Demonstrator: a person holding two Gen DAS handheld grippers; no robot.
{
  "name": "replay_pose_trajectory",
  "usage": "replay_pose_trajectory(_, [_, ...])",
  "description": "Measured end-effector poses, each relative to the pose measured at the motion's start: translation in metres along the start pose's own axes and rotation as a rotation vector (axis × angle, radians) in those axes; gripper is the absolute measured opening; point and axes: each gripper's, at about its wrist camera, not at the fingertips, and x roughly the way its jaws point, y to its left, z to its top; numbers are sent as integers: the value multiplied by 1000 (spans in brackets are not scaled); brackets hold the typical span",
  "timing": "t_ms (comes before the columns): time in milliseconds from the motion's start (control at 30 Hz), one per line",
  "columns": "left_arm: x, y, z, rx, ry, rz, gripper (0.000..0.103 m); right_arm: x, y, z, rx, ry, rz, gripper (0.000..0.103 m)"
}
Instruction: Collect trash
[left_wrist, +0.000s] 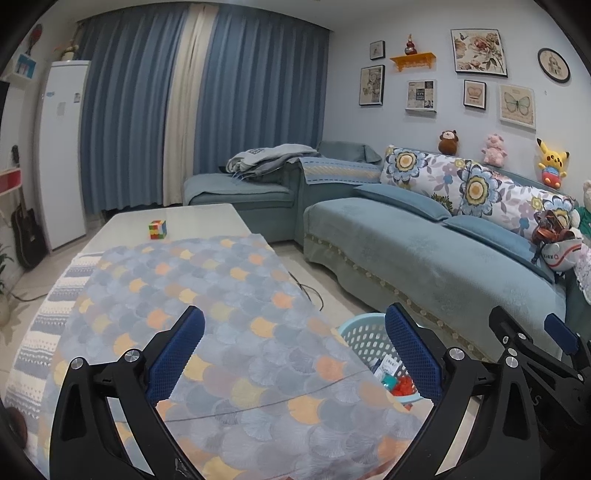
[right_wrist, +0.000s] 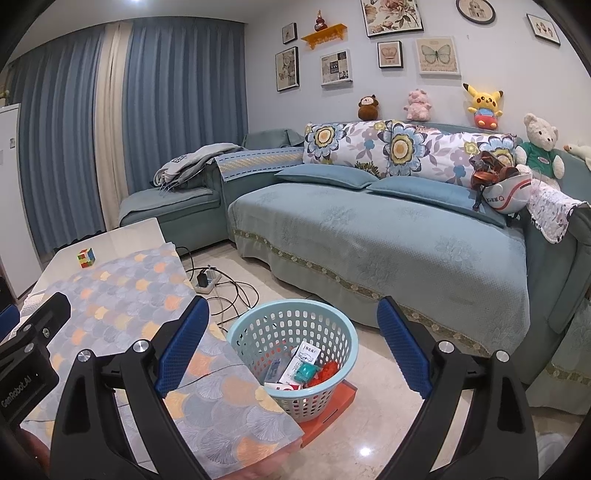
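Left gripper (left_wrist: 295, 354): jaws spread wide, nothing between the blue pads (left_wrist: 177, 354). It hangs over the table (left_wrist: 177, 218), above the scale-patterned cloth (left_wrist: 229, 306) that covers the near part of the top. Cloth under me is bare of trash as far as I can see.

Right gripper (right_wrist: 291, 343): jaws also wide apart, holding nothing. It sits over the cloth's corner and the floor just past the table edge. In the left view its black frame shows to my right, beyond my right finger.

Basket (right_wrist: 295, 317): light blue, perforated wall, upright, directly ahead of and below the right gripper, between its two fingers in that view. It stands on an orange flat box (right_wrist: 343, 402) on the floor, just beside the table's corner; the cloth's hanging edge overlaps its near-left side. From the left gripper, the basket (left_wrist: 362, 332) peeks out ahead-right, partly hidden behind my right pad.

Trash (right_wrist: 306, 365) inside the basket: a white printed packet, a teal piece, something red-orange, a white-and-red item at the bottom. Details too small to read.

Cube (left_wrist: 158, 229): multicoloured puzzle cube on the bare tabletop, well ahead of the left gripper, just past the cloth's far edge.

Sofa (right_wrist: 369, 236): blue-green, ahead-right of both grippers, beyond the basket. A power strip (right_wrist: 207, 280) with tangled cables lies on the floor ahead of the right gripper, between table and sofa.
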Motion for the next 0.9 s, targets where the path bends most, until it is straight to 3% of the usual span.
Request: replay_pose_trajectory(900, [0, -5, -4, 2, 0, 32, 95, 1, 4, -3, -14, 2, 14, 88])
